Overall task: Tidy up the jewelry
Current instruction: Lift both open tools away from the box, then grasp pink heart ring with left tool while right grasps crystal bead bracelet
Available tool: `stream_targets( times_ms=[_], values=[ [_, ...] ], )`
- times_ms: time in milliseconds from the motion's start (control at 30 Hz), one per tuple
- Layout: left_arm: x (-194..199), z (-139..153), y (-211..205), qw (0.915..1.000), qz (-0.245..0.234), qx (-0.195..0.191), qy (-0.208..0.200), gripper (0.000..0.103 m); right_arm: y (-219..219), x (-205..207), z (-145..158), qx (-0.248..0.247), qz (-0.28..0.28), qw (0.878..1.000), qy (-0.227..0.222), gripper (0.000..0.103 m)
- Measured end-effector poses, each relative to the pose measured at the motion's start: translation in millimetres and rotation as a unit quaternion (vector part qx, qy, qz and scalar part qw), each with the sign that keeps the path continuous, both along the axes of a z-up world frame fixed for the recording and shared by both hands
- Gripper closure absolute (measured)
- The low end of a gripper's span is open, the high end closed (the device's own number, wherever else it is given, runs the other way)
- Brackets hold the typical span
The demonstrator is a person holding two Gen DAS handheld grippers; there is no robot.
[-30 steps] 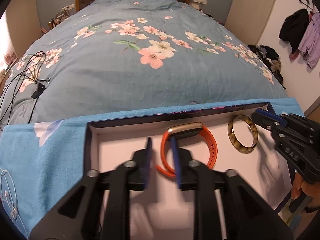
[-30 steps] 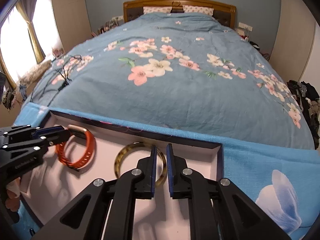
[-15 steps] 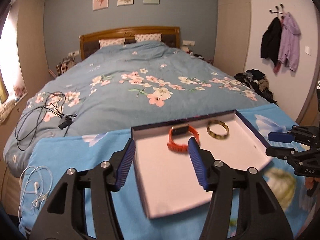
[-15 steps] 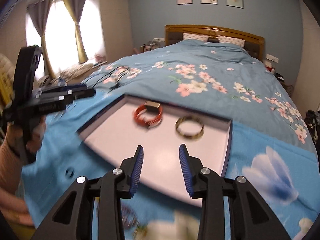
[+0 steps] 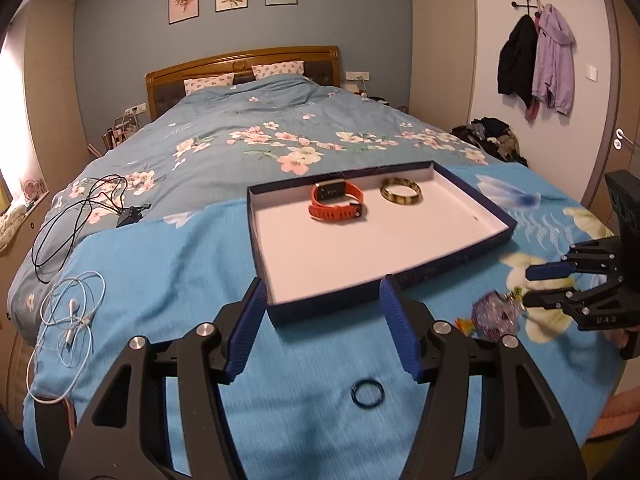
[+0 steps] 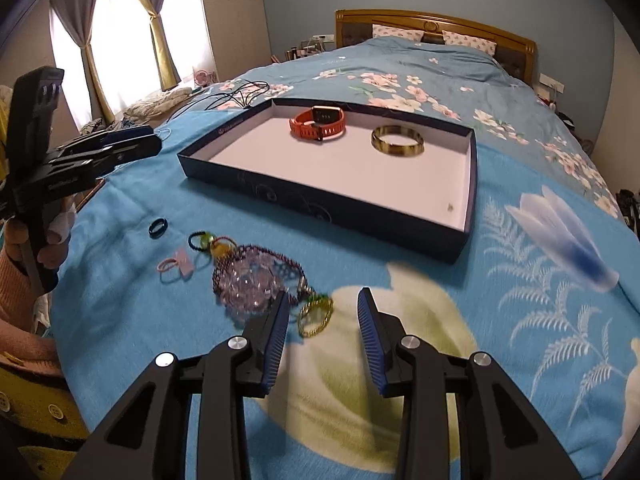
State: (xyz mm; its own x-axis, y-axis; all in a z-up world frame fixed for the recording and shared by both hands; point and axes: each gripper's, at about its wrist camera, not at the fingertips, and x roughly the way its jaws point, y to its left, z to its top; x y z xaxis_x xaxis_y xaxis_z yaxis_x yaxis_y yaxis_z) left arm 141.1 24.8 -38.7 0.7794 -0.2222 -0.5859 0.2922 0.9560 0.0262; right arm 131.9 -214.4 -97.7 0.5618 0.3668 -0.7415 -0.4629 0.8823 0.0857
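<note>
On a bed, the left gripper [image 5: 322,330] hovers empty, fingers [image 5: 250,330] spreading wider apart; a dark ring [image 5: 367,392] lies on the blue cloth [image 5: 168,272] just below and between them, and the tray [image 5: 320,312] sits just beyond their tips. It holds an orange watch [image 5: 336,202] and a bangle [image 5: 401,193]. The right gripper [image 6: 322,334] is empty too, fingers [image 6: 370,334] apart, with a gold ring [image 6: 316,316] between their tips and a bead pile [image 6: 256,280] just beyond the left one. The risk, likely: closing here snags the beads touching that ring, dragging the pile along.
</note>
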Motion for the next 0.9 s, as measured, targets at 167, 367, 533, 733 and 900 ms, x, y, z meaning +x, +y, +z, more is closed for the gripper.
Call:
stream_targets(
  times_ms=[167, 367, 533, 733, 900],
  values=[
    [-11.3, -6.8, 0.4, 1.0000, -0.007, -0.001, 0.003, 0.045, 0.7, -2.7, 0.2, 0.005, -0.007, 1.000, -0.003, 0.070],
    [-20.8, -13.4, -5.9, 0.9997, -0.020, 0.004, 0.012, 0.043, -3.4, -0.8, -2.7, -0.013, -0.039, 0.999, 0.003, 0.074],
    [-26.1, -19.8, -14.4, 0.9992, -0.033, 0.008, 0.019, 0.043, 3.0, -7.7, 6.4, -0.005, -0.019, 1.000, -0.013, 0.075],
    [-28.1, -21.0, -19.9, 0.9988, -0.044, 0.003, 0.021, 0.039, 26.2, -16.7, 10.0, 0.002, 0.032, 0.999, -0.018, 0.075],
    [-28.1, -21.9, -20.1, 0.9987, -0.046, 0.001, 0.023, 0.039, 35.6, -10.8, 2.3, 0.001, 0.031, 1.000, -0.006, 0.074]
  ],
)
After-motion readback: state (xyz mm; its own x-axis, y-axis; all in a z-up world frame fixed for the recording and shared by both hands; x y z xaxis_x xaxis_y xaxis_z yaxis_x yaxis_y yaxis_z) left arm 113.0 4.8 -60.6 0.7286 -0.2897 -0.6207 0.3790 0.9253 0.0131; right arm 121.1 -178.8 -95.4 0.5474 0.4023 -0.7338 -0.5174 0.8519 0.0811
